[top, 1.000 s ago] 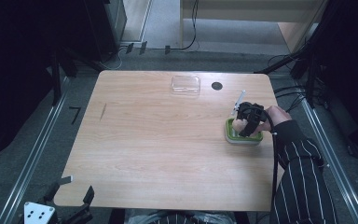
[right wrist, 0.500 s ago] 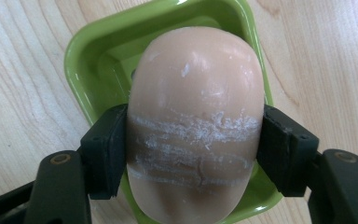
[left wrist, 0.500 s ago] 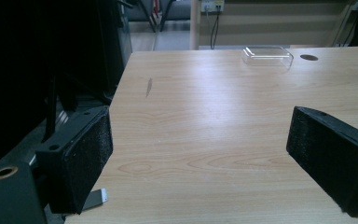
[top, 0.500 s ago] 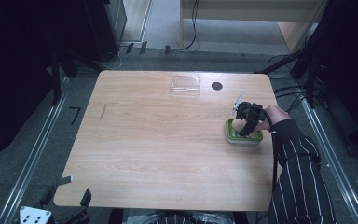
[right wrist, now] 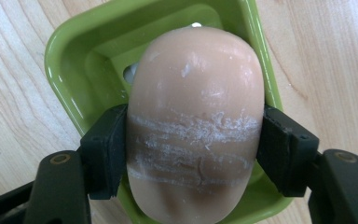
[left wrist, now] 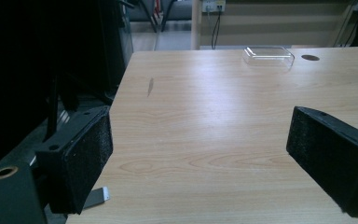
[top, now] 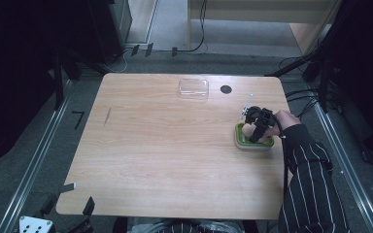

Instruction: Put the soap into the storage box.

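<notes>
A peach-coloured bar of soap [right wrist: 196, 126] is clamped between the jaws of the right gripper [right wrist: 193, 149], its sides pressed by both black pads; white scuff marks are seen across its middle. The soap is held over a green soap dish [top: 254, 142], which is set near the right edge of the table [top: 165, 155]. The left gripper [left wrist: 200, 154] is held off the near left corner of the table, its jaws spread wide with nothing between them. A clear plastic lid [top: 193, 88] is placed by the far edge, just beside a dark round hole [top: 226, 89].
</notes>
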The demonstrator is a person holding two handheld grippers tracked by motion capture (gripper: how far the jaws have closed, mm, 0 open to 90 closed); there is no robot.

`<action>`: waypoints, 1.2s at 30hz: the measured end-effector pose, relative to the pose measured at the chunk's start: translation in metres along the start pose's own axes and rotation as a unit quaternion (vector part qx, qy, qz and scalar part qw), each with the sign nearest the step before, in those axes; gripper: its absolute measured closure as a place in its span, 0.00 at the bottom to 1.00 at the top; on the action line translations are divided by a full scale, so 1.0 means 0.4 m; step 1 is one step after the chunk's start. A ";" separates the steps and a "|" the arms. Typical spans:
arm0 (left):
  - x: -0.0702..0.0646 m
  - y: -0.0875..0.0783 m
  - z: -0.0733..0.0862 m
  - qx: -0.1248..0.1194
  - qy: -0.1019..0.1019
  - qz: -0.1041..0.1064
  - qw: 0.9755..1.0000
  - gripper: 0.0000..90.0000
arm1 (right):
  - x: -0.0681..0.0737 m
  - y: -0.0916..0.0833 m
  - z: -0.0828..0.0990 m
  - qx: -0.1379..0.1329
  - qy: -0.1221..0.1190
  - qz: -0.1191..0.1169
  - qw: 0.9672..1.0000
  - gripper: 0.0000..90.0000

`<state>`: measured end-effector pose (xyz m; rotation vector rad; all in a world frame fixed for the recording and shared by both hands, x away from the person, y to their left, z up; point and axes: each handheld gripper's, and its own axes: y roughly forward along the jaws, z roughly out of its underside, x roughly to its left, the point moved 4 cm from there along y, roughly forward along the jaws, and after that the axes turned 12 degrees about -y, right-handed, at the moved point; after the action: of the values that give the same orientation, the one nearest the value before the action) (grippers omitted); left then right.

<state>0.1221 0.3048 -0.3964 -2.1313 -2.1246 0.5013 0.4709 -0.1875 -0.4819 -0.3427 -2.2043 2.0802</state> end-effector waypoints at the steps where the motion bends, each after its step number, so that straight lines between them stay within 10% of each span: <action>1: 0.000 0.000 0.000 0.000 0.000 0.000 1.000 0.08 | 0.000 0.000 0.000 0.000 0.000 0.000 1.000 0.37; 36: -0.006 0.012 -0.003 0.002 0.004 0.009 1.000 0.08 | -0.002 0.000 0.005 -0.011 0.062 -0.010 0.998 0.30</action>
<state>0.1270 0.3026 -0.3962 -2.1487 -2.1012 0.4977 0.4711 -0.1897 -0.4821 -0.4363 -2.1518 1.9695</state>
